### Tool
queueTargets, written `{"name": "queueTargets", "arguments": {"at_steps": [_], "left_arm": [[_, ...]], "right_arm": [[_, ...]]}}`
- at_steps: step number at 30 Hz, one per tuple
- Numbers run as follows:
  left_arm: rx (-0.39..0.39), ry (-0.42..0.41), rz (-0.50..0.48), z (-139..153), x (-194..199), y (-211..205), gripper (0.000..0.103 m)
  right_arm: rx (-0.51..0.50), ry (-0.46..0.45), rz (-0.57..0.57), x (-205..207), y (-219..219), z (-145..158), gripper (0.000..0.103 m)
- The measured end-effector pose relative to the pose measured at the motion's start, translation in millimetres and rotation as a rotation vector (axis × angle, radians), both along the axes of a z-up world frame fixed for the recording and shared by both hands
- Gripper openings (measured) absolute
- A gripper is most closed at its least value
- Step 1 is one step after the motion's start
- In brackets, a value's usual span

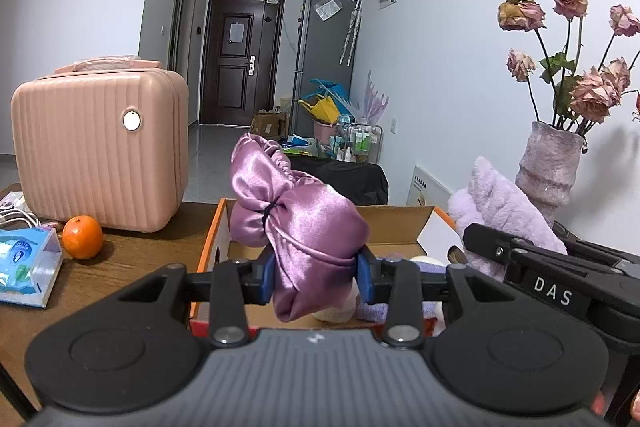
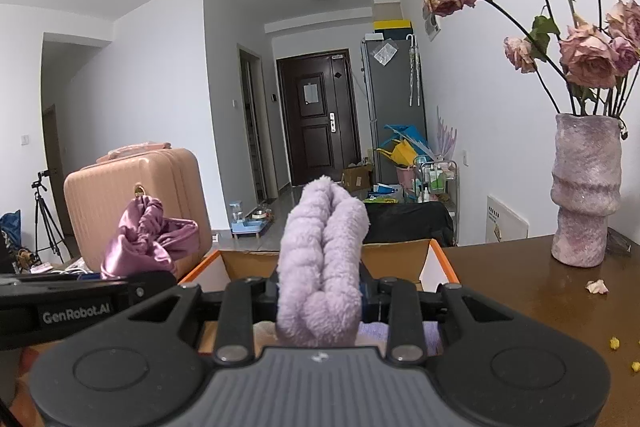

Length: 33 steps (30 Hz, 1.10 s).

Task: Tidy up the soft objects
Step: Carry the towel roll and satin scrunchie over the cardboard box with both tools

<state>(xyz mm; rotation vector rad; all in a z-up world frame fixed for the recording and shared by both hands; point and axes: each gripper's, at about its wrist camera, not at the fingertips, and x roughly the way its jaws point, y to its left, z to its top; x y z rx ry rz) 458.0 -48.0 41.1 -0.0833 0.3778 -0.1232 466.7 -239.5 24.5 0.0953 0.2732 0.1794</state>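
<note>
My left gripper [image 1: 316, 277] is shut on a shiny purple satin cloth bundle [image 1: 296, 223] and holds it above an open cardboard box [image 1: 404, 223] with orange edges. The bundle also shows in the right wrist view [image 2: 144, 243] at the left. My right gripper [image 2: 320, 295] is shut on a fluffy lilac towel [image 2: 324, 267] over the same box [image 2: 400, 255]. The towel shows in the left wrist view [image 1: 504, 203] at the right. Pale soft items [image 1: 376, 307] lie inside the box, mostly hidden.
A pink suitcase [image 1: 100, 151] stands on the brown table [image 1: 140, 251] at the left, with an orange [image 1: 82, 237] and a tissue pack [image 1: 28, 267] in front. A vase of dried roses [image 2: 586, 191] stands at the right, with petals [image 2: 598, 287] on the table.
</note>
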Motion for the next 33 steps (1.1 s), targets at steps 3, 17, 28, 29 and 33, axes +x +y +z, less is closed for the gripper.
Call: {"name": "queueTargets", "arguments": {"at_steps": [3,17,28,29,33], "left_arm": [[-0.002,-0.001,0.002,0.6,9.1,-0.1,0.039],[0.012,0.017,0.010,-6.4,51.7,-6.1,0.039],[0.037,0.049,0.014,-17.0,82.8,-8.6,0.039],[0.039,0.053,0.014,-18.1,85.9,-8.5,0.039],[0.043,0.073,0.016,-22.1,96.8,-7.2,0.039]], "right_arm": [[-0.010,0.010,0.006,9.2,0.4,1.4,0.030],[-0.050,0.048,-0.004,51.8,-5.4,7.3,0.030],[-0.073,0.111,0.020,89.0,-12.5,5.0,0.031],[-0.074,0.118,0.024,92.0,-12.9,4.0,0.031],[-0.076,0.151,0.036,102.9,-12.7,-0.6,0.031]]}}
